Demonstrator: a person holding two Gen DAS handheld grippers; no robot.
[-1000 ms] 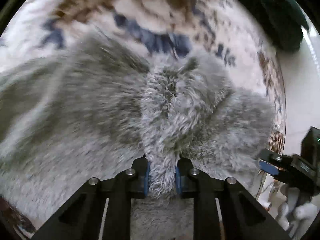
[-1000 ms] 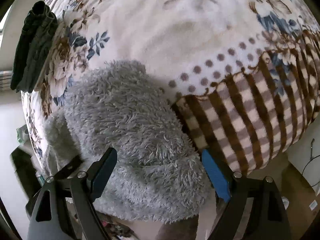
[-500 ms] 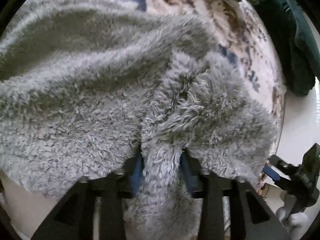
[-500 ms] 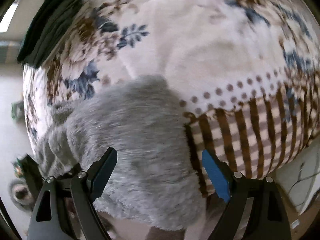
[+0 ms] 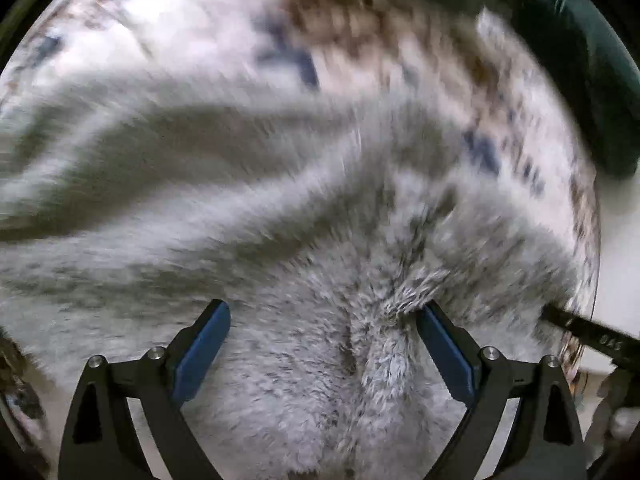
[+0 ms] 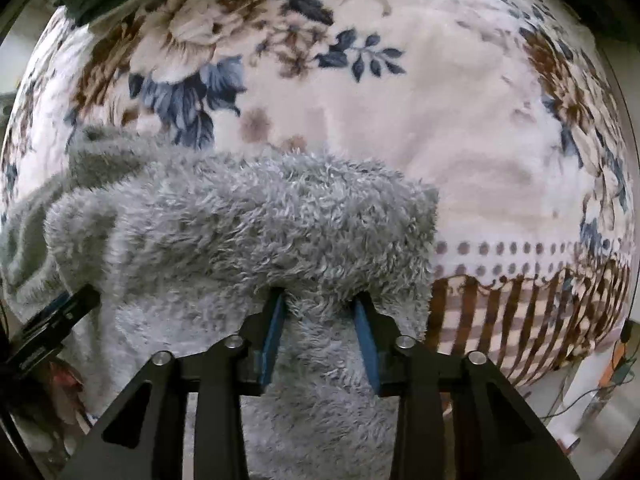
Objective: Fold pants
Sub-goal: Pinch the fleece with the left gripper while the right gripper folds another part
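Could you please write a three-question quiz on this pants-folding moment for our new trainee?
1. True or false: the left gripper is clamped on the fluffy grey pants.
2. Which gripper pinches a bunched ridge of the pants between its blue pads: A) left, B) right, C) neither?
3. Fill in: the pants lie on a ____ blanket with a brown striped border.

Key
1. False: its jaws have just been opening and stand wide, the pile between them ungripped.
2. B: its jaws have just been closing, and the pads press on the fabric.
3. Floral.
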